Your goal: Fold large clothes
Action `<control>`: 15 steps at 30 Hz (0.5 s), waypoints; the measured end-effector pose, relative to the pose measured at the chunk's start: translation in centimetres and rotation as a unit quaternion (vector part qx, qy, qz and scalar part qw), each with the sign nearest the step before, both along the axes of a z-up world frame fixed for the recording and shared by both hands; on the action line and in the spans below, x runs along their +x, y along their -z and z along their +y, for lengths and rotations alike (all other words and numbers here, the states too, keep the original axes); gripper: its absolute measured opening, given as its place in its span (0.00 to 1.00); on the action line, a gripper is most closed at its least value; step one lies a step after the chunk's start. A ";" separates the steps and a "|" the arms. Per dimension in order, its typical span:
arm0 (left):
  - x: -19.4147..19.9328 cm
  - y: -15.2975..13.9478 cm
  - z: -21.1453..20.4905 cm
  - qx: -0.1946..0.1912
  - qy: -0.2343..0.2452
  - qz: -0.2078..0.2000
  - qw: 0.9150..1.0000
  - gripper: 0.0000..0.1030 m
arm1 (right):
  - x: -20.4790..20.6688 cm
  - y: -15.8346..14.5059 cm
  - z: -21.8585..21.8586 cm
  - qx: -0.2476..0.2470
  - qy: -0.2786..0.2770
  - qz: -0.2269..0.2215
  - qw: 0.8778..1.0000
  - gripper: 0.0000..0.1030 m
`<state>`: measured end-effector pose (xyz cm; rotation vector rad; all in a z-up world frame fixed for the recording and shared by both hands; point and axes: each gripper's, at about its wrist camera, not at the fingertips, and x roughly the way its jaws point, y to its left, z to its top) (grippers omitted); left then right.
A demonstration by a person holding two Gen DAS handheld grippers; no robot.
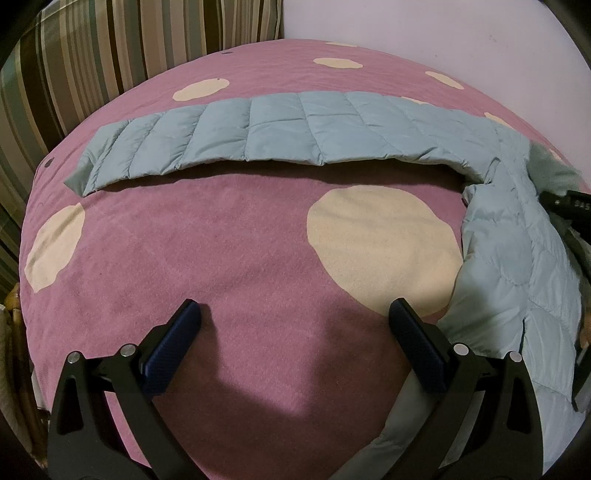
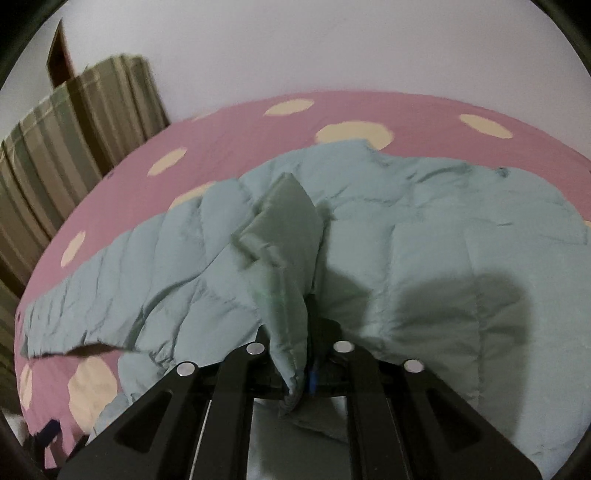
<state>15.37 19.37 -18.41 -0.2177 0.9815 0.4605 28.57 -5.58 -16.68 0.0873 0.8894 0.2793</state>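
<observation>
A pale blue quilted jacket (image 1: pixel 280 129) lies on a pink blanket with cream dots (image 1: pixel 221 240). One sleeve stretches flat to the left across the far half, and the body (image 1: pixel 517 266) hangs bunched at the right. My left gripper (image 1: pixel 295 310) is open low over bare blanket, its right finger (image 1: pixel 410 332) just beside the jacket's edge. In the right wrist view the jacket (image 2: pixel 424 229) fills the middle. My right gripper (image 2: pixel 310 332) is shut on a raised fold of the jacket (image 2: pixel 288 258), which hides the fingertips.
Striped fabric (image 1: pixel 92 55) stands at the bed's far left, also showing in the right wrist view (image 2: pixel 74 147). A plain pale wall (image 1: pixel 443 29) runs behind the bed. Bare blanket (image 2: pixel 332 107) extends beyond the jacket. The bed's left edge drops off near a wooden piece (image 1: pixel 14 332).
</observation>
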 end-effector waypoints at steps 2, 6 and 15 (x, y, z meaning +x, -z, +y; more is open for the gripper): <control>0.0 0.0 0.0 0.000 0.000 0.000 1.000 0.98 | -0.5 0.2 0.6 -0.002 -0.018 0.002 1.000 0.26; 0.0 0.0 0.0 -0.001 0.000 0.000 1.000 0.98 | -2.7 -1.0 -0.4 0.047 -0.043 0.004 0.998 0.48; 0.0 0.0 0.0 0.000 0.000 0.000 1.000 0.98 | -8.8 -4.9 -16.1 0.079 0.116 -0.051 0.989 0.29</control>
